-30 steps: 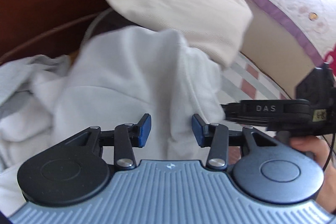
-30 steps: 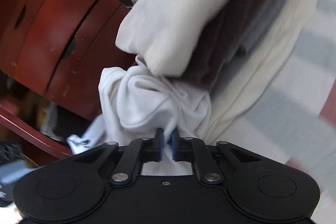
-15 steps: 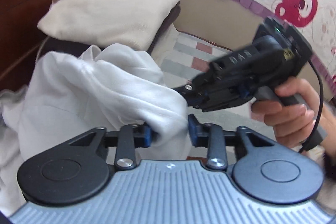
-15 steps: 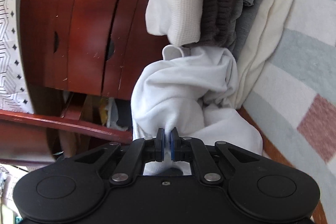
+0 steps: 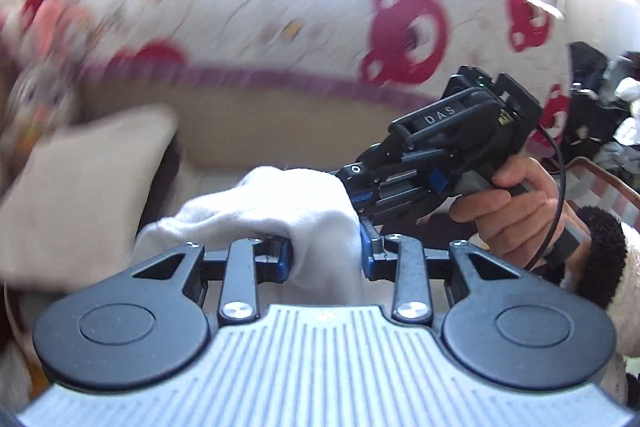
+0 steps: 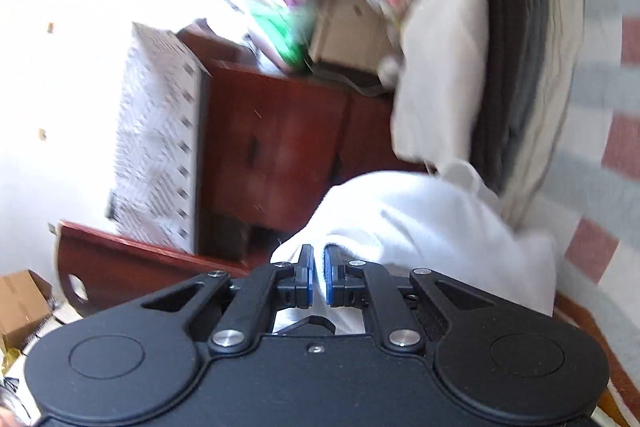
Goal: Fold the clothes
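Observation:
A white garment point(image 5: 280, 211) hangs bunched between both grippers. My left gripper point(image 5: 324, 255) has its fingers apart with a thick fold of the white cloth passing between them; the pads touch the cloth on both sides. My right gripper point(image 6: 318, 277) is shut on an edge of the same white garment point(image 6: 420, 227). In the left wrist view the right gripper point(image 5: 360, 193) sits just beyond mine, pinching the cloth, held by a hand point(image 5: 512, 211).
A stack of folded clothes point(image 6: 480, 47), cream on top with dark and grey layers, lies on a striped bed cover point(image 6: 600, 147). A bear-print quilt point(image 5: 320, 19) is behind. A red-brown wooden cabinet point(image 6: 280, 147) stands beside the bed. A cream pillow-like fold point(image 5: 80, 187) is at left.
Both grippers have lifted the white garment and swung toward the quilt. The left fingers have closed in on the fold. The views are blurred by motion.

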Demonstrator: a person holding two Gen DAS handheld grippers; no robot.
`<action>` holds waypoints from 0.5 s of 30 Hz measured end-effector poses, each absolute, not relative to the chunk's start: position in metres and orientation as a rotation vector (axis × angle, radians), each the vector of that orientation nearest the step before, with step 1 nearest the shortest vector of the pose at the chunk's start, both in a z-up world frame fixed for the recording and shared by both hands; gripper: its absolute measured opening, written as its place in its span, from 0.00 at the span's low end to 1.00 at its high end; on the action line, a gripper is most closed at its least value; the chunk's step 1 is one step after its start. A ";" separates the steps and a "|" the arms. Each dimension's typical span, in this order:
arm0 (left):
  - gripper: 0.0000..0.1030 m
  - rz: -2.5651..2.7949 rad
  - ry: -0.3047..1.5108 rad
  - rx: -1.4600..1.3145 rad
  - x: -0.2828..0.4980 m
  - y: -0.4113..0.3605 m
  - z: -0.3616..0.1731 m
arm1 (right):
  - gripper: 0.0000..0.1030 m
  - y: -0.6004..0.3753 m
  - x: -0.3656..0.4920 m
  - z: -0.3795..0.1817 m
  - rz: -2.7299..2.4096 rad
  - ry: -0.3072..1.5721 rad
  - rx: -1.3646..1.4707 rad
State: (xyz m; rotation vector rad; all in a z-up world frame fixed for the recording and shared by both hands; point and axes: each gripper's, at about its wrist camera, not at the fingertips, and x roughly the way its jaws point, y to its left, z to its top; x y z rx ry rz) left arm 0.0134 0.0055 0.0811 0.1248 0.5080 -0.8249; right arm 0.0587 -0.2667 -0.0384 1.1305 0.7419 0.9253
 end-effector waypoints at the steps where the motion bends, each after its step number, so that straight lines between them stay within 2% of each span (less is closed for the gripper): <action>1: 0.30 -0.839 0.471 0.145 0.016 -0.003 0.093 | 0.09 -0.277 0.059 -0.023 0.917 0.713 1.111; 5: 0.30 -0.879 0.276 0.132 0.024 -0.022 0.134 | 0.09 -0.305 0.053 0.044 0.887 0.503 0.975; 6: 0.31 -0.887 0.260 0.092 0.030 -0.026 0.139 | 0.09 -0.311 0.050 0.054 0.878 0.430 0.927; 8: 0.38 -0.882 0.327 0.004 0.049 -0.036 0.134 | 0.08 -0.320 0.041 0.050 0.780 0.351 0.873; 9: 0.51 -0.854 0.403 0.006 0.060 -0.044 0.122 | 0.08 -0.322 0.037 0.038 0.666 0.364 0.836; 10: 0.56 -0.811 0.479 0.034 0.070 -0.051 0.106 | 0.09 -0.322 0.034 0.022 0.514 0.398 0.773; 11: 0.56 -0.768 0.554 0.062 0.081 -0.058 0.090 | 0.12 -0.323 0.032 0.006 0.363 0.429 0.708; 15: 0.56 -0.656 0.722 0.165 0.104 -0.048 0.013 | 0.12 -0.317 0.035 -0.080 -0.169 0.688 0.417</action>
